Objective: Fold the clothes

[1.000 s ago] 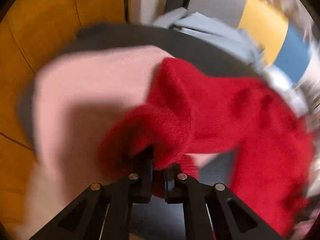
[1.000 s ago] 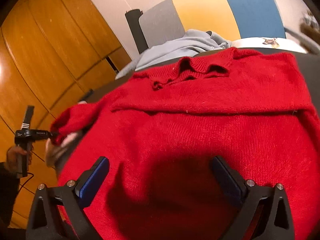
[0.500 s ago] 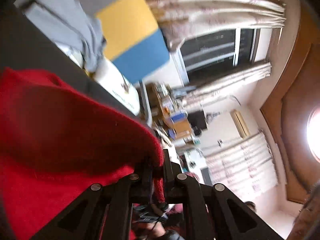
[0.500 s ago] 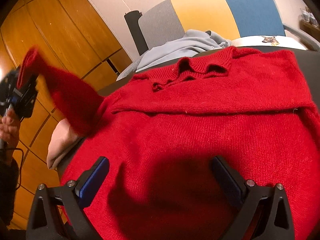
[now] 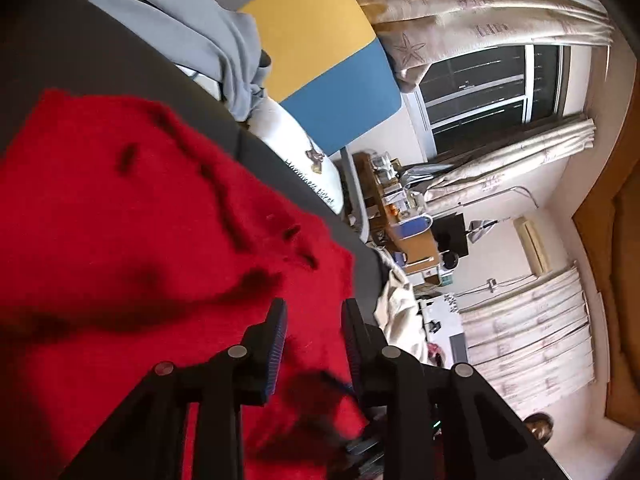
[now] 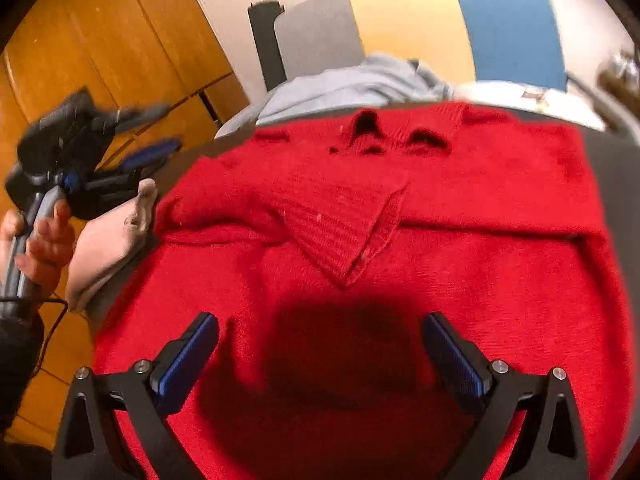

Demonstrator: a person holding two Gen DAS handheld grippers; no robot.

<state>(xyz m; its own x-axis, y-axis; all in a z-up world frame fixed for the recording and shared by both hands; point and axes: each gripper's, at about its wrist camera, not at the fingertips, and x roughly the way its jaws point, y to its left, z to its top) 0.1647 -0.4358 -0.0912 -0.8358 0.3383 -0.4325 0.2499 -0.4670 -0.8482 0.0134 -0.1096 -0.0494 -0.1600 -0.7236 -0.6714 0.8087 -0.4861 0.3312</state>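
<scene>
My left fingers (image 5: 314, 336) have just been opening, nothing between them now: sleeve (image 6: 344, 224) dropped across the red sweater (image 6: 460, 280) on the dark bench (image 5: 100, 64). Right fingers (image 6: 320, 360) released, hovering near the hem. Next fold looks due.

A pink folded garment (image 6: 108, 248) crowds the red sweater (image 6: 360, 280) leftward (grey cloth (image 6: 352, 84) behind); its right flank lies bare.
</scene>
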